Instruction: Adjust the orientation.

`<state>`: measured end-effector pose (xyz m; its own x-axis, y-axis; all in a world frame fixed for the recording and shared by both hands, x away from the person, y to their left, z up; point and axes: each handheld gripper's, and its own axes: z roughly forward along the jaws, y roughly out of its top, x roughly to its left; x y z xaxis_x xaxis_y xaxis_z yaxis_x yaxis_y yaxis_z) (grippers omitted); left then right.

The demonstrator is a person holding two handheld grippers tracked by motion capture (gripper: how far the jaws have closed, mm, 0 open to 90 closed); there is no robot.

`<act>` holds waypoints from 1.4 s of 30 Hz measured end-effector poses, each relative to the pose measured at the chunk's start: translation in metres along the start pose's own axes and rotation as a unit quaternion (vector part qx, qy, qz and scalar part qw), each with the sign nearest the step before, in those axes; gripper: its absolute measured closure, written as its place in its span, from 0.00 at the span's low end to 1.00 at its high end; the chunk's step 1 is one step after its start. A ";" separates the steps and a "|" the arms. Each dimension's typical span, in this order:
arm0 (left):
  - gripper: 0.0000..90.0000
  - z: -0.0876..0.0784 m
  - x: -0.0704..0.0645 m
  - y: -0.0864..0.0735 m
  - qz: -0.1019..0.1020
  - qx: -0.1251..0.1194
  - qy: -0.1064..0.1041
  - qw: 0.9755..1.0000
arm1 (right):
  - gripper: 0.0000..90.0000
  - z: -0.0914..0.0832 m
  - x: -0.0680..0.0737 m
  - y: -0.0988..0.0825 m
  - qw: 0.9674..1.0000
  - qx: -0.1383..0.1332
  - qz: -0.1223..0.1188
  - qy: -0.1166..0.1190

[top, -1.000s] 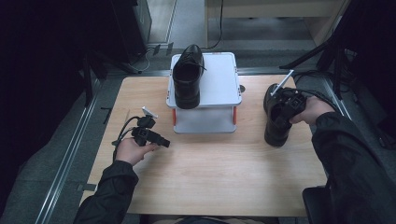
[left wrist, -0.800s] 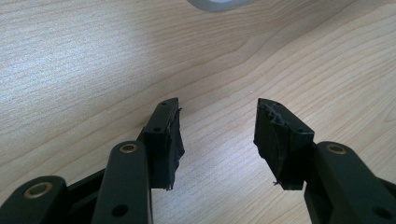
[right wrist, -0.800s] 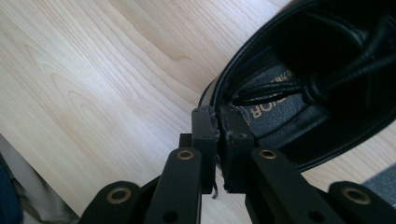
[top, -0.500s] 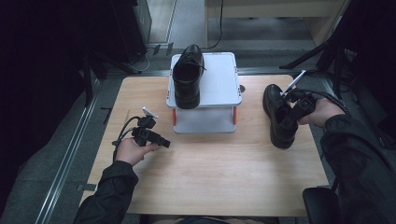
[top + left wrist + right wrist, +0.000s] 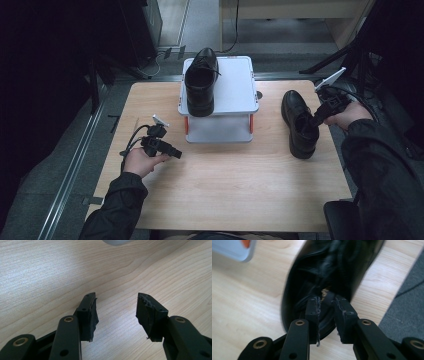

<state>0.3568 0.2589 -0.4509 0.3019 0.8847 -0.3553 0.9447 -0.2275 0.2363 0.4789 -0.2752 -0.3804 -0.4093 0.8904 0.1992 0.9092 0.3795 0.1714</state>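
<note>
The right gripper (image 5: 325, 301) has just been opening its jaws, and the heel rim of the black shoe (image 5: 299, 124) sits in the narrow gap between them, loosely if at all. The shoe lies near the table's (image 5: 240, 200) right edge, its long axis running front to back. The left gripper (image 5: 172, 151), jaws wide and empty, rests well apart near the left edge.

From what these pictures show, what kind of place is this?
Probably a workshop or lab set up for recording, not a home. A bare wooden table stands on grey floor with metal rails, cables run behind it, and a black shoe sits on a small white rack.
</note>
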 end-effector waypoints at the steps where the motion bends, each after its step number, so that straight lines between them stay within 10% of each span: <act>1: 0.56 0.000 0.000 0.000 0.000 0.000 0.000 1.000 | 0.82 0.001 -0.003 0.000 1.000 -0.001 0.014 0.002; 8: 0.56 0.000 0.000 0.000 0.000 -0.001 0.000 1.000 | 0.82 0.013 -0.017 -0.001 0.997 0.015 0.076 -0.013; 21: 0.56 -0.003 0.003 0.000 -0.001 -0.004 -0.004 1.000 | 0.83 0.046 -0.022 -0.004 0.994 0.009 0.103 -0.020; 42: 0.57 -0.001 0.003 0.000 0.000 -0.004 -0.002 1.000 | 0.96 0.044 -0.024 0.002 0.986 0.025 0.164 -0.024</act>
<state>0.3576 0.2622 -0.4509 0.3028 0.8826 -0.3595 0.9436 -0.2248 0.2429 0.4935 -0.2847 -0.4275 -0.0899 0.9776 0.1905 0.9951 0.0803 0.0573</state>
